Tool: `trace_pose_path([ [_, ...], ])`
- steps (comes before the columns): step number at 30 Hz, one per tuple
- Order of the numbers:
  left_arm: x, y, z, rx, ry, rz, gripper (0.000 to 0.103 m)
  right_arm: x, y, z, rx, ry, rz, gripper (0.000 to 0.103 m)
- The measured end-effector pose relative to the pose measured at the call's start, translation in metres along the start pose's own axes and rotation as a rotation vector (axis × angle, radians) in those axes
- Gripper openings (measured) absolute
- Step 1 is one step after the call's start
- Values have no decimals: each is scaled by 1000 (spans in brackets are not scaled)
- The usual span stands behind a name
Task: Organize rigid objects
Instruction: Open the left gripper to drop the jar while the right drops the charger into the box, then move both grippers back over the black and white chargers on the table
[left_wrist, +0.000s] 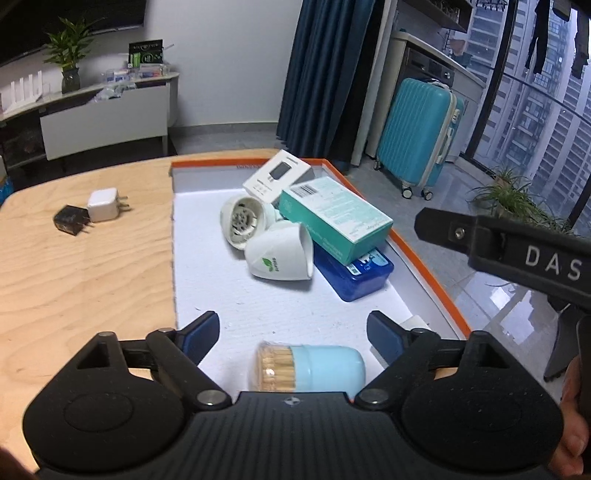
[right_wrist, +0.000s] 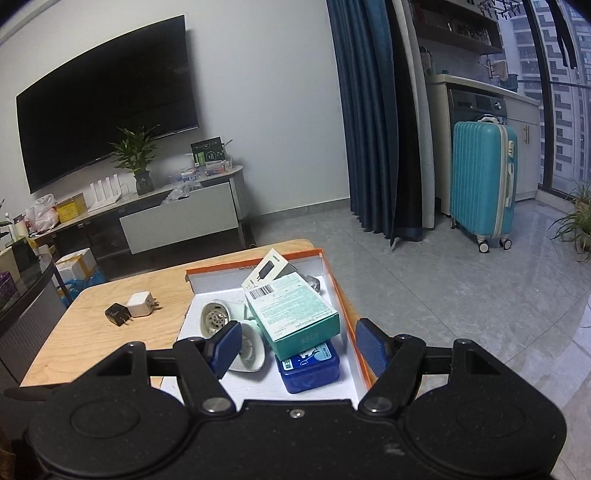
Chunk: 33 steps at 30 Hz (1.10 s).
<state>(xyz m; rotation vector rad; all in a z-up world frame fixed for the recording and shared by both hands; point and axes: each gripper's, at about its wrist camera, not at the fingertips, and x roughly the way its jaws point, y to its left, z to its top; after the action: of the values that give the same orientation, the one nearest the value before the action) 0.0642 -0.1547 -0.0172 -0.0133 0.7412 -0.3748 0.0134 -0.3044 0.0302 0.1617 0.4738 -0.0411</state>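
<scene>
We look over the wooden worktop (left_wrist: 81, 280) to the orange-rimmed box lid (left_wrist: 424, 266). At six o'clock lies the toothpick holder (left_wrist: 314, 367), pale blue, light, stiff, probably slippery; grip across its barrel. Left tongs (left_wrist: 293, 334) spread, empty; right tongs (right_wrist: 301, 345) likewise.

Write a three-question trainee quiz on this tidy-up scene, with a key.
1. True or false: the toothpick jar lies on its side inside the orange-edged box.
2. What rests on top of the blue tin? A) teal carton B) black charger C) white cup
3. Fill in: the white charger and black charger lie on the ____, outside the box.

Key: 1 true; 2 A, the teal carton; 3 wooden table.
</scene>
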Motion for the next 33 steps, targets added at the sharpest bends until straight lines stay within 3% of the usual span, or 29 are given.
trace_pose_path([
  [12,-23,31,9,-73,-38,108,95,-3,32,3,-43,-5,37,89],
  [33,-38,116,12,-220,-61,240,96,34,104,3,-148,89,172,90],
])
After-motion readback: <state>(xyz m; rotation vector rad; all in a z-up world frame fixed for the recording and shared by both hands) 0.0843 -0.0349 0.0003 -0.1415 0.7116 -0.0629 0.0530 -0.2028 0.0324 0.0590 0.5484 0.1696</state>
